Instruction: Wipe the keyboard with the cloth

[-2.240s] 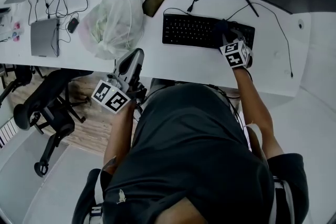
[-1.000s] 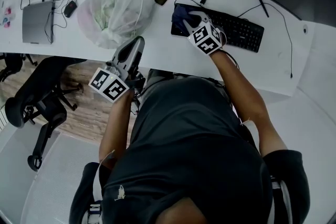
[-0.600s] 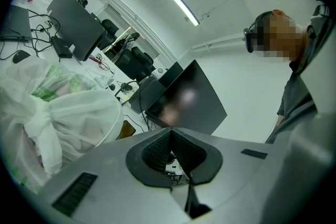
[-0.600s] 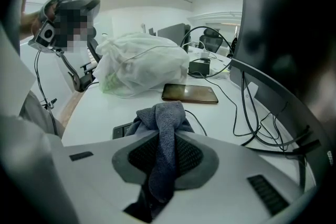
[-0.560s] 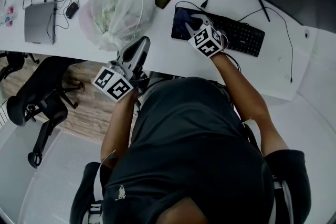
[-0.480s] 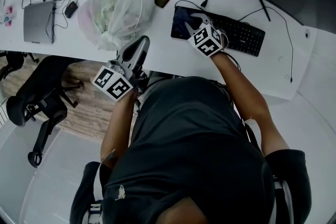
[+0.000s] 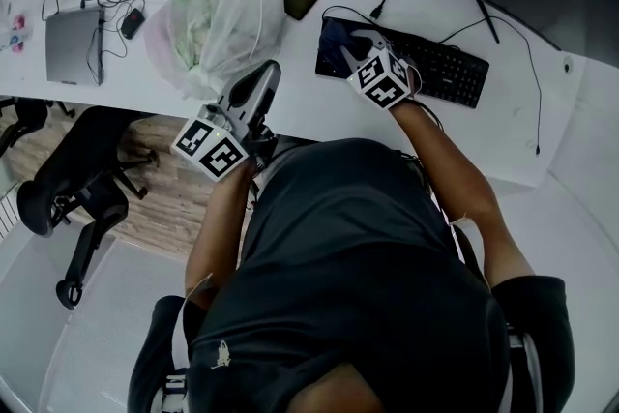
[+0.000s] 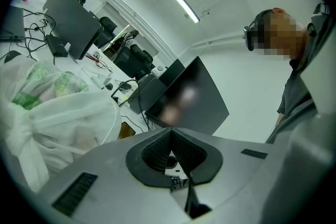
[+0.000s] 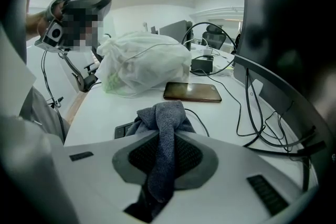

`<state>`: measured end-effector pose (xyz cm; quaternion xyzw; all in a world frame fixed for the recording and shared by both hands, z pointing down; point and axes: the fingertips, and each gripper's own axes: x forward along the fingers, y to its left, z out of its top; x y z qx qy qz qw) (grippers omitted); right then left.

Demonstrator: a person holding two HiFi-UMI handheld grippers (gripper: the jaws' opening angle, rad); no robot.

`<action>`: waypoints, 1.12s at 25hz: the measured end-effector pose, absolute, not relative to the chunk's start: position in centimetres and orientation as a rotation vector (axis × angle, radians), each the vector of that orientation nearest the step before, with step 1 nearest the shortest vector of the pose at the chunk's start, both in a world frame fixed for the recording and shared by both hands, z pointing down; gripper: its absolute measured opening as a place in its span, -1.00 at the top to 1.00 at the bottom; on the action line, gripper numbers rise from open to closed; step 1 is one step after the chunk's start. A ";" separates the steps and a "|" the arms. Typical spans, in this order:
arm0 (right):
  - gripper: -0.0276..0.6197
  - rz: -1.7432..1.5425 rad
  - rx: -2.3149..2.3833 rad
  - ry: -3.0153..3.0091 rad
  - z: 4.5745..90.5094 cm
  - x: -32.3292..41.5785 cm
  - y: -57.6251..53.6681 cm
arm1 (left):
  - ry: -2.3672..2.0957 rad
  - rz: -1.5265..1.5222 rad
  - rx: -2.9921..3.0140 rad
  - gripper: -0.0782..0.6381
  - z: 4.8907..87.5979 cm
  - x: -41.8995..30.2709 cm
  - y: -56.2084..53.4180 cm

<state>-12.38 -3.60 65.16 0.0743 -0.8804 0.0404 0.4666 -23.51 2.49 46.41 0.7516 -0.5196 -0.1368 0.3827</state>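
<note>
Blue-grey cloth sits bunched on the left end of a black keyboard in the head view. The right tool presses it there, on a white tabletop. The left tool hangs at the tabletop's near edge beside a plastic bag, well apart from the keyboard. It is probably kept clear because the wipe needs one arm only.

From the left gripper view, the left tool has its jaws drawn together with nothing between them, aimed past the bag toward a dark monitor.

From the right gripper view, the right tool is clamped on a fold of the cloth. The rest bulges past the tips, likely so that fabric rather than the jaws meets the keys. A keyboard corner peeks out beneath, and a phone lies just beyond.
</note>
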 end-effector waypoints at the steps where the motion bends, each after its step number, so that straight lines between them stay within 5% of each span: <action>1: 0.73 0.101 0.186 -2.160 65.2 -12.4 -3.6 | -1.326 -0.340 1.918 0.77 46.5 -23.6 2.5; 15: 0.73 0.256 -0.079 -2.023 66.8 -7.9 9.1 | -1.334 -0.324 1.904 0.77 47.1 -23.3 5.3; 28: 0.73 0.067 0.167 -2.097 65.1 -7.8 0.3 | -1.302 -0.286 1.944 0.77 46.8 -22.3 6.6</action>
